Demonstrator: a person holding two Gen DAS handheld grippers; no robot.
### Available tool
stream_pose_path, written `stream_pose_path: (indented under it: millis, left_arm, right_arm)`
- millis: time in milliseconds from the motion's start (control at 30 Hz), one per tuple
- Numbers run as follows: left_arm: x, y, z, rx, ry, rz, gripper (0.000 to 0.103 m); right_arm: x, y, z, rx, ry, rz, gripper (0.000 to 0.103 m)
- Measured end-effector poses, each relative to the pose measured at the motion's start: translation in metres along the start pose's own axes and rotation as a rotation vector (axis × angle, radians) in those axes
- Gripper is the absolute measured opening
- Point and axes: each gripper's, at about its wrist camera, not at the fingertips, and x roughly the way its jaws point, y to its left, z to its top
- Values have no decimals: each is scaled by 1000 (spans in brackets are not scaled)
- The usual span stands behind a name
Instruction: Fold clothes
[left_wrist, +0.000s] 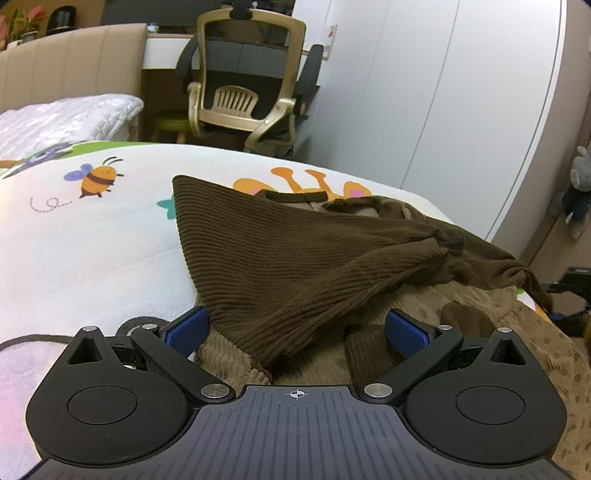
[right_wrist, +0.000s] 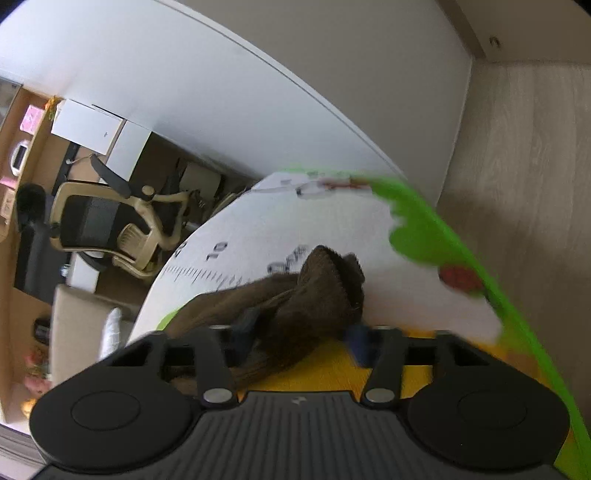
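2 garments (left_wrist: 295, 251), 1 chair (left_wrist: 247, 74), 2 claws (left_wrist: 295, 332).

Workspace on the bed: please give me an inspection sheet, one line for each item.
Surface: bed cover, white with cartoon prints.
Job's things: brown sweater, partly spread, sleeve folded across; tan garment beneath it.
Clutter: nothing seen.
Grippers: left gripper open, sweater hem between its jaws; right gripper appears shut on a bunched brown sleeve, view blurred.
Cables: nothing seen.
Surroundings: office chair, headboard, white wardrobe, plush toy.
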Motion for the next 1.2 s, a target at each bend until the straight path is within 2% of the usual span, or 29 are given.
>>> stream_pose_path:
  millis: [67,167,400,533,567,600,700,767,800,833,867,1000,1100,1200]
  left_arm:
    - [-1,1,0,-5,-2,-4,103]
    - [-1,3,0,-17,-6,-14,103]
    - [-5,9,1,-58,-18,-42,103]
    - [-19,16,1,-99,-18,-116,103]
    - [-23,17,1,-107,-14,-138,103]
    - [-27,19,1,-116,-10,-161,103]
    - [-40,18,1,-82,9,-192,103]
    - [-46,16,3,-58,13,-186,103]
    - [-49,16,5,-58,8,-190,103]
    - [-51,16,7,-62,2,-196,103]
    - [-53,16,9,-65,-4,-202,103]
    - [-39,15,24,-150,-6,-258,103]
    - [-13,11,35,-204,19,-205,103]
    - [17,10,43,-232,55,-136,102]
  right_arm:
    - [0,28,2,-128,-47,-25,16]
    - [-11,90,-33,-338,-65,69,12]
    - [-36,235,-113,-828,-107,289,12]
    - [-50,317,-159,-1107,-130,417,12]
    - [-50,332,-172,-1166,-120,447,12]
    - [-42,335,-190,-1199,-70,472,12]
    - [-16,337,-228,-1236,97,531,16]
    - [-12,333,-232,-1209,141,566,39]
    - [-14,331,-229,-1187,143,582,45]
    - [-18,328,-221,-1158,125,594,55]
    - [-22,325,-210,-1126,107,602,60]
    - [-32,300,-168,-1047,7,547,70]
    - [-36,271,-145,-1000,-42,465,75]
    - [-31,241,-129,-945,-43,394,75]
